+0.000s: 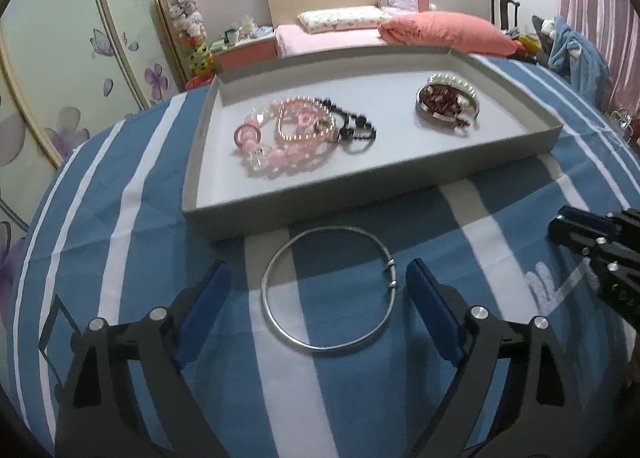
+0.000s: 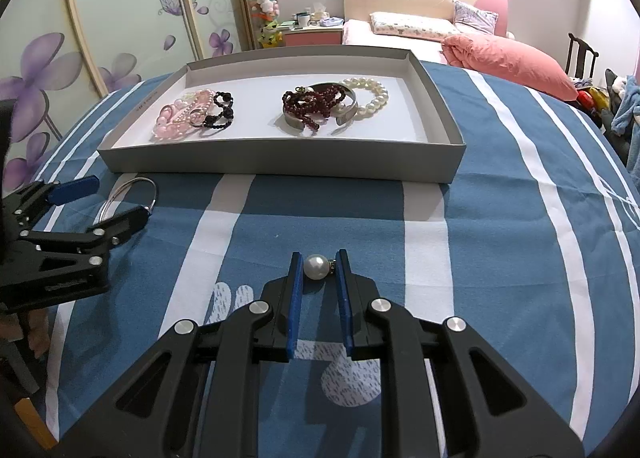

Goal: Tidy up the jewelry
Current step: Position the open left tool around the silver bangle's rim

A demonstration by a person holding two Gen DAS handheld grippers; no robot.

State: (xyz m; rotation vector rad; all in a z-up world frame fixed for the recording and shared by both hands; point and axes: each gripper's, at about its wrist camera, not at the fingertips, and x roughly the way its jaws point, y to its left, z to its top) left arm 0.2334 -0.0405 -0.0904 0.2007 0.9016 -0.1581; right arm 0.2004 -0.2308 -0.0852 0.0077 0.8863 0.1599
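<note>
a: where are we?
b: left gripper (image 1: 318, 290) spread wide around the silver bangle (image 1: 328, 290) on the striped cloth (image 1: 500, 266), not gripping. right gripper (image 2: 318, 270) clamps a pearl (image 2: 317, 266).
a: next?
b: probably close on the bangle, then carry both to the grey tray (image 2: 280, 163).

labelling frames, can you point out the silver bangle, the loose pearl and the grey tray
silver bangle (image 1: 276, 328), left wrist view, lower left of its rim
loose pearl (image 2: 316, 267), right wrist view, centre of the bead
grey tray (image 2: 280, 165), right wrist view, near outer wall
</note>
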